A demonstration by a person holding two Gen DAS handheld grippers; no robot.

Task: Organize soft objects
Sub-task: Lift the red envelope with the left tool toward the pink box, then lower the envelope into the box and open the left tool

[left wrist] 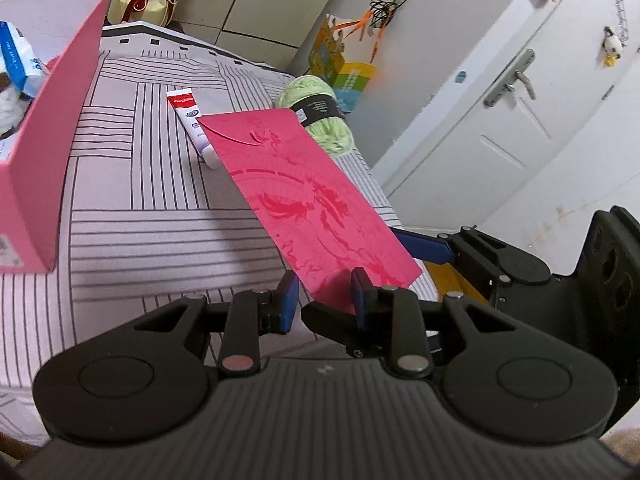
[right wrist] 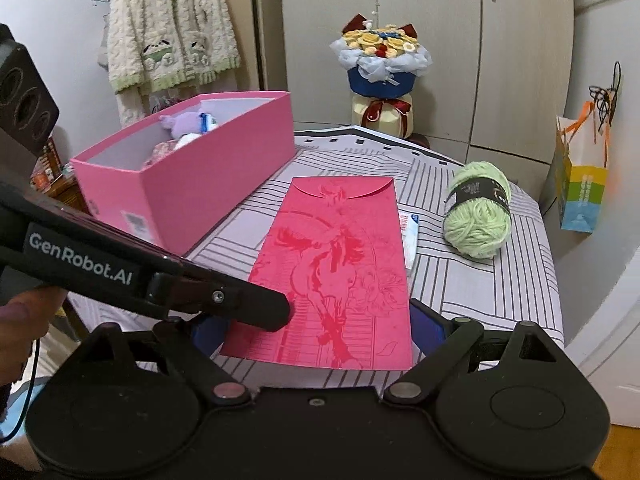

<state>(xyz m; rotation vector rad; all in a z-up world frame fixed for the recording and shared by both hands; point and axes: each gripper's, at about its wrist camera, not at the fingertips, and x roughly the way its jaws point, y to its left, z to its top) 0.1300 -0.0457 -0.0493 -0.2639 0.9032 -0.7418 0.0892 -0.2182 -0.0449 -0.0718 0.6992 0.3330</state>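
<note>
**Red envelope carried by two tongs above the striped bed**

We hold the red envelope [right wrist: 336, 264] by its near end. The left tongs [left wrist: 325, 294] pinch one near corner, jaws narrow on the paper. The right tongs [right wrist: 320, 332] stand wide, their blue pads flanking the envelope's two long edges; we judge they steady it rather than clamp it. Held this way the flat sheet stays stiff and tilted, its flap end forward. The pink box [right wrist: 208, 168], open-topped and already holding soft items, lies ahead on the left, its near wall the edge to clear. The toothpaste tube [left wrist: 192, 120] and green yarn ball [right wrist: 478, 212] lie beyond; bare bedspread [left wrist: 132, 208] lies between.
</note>
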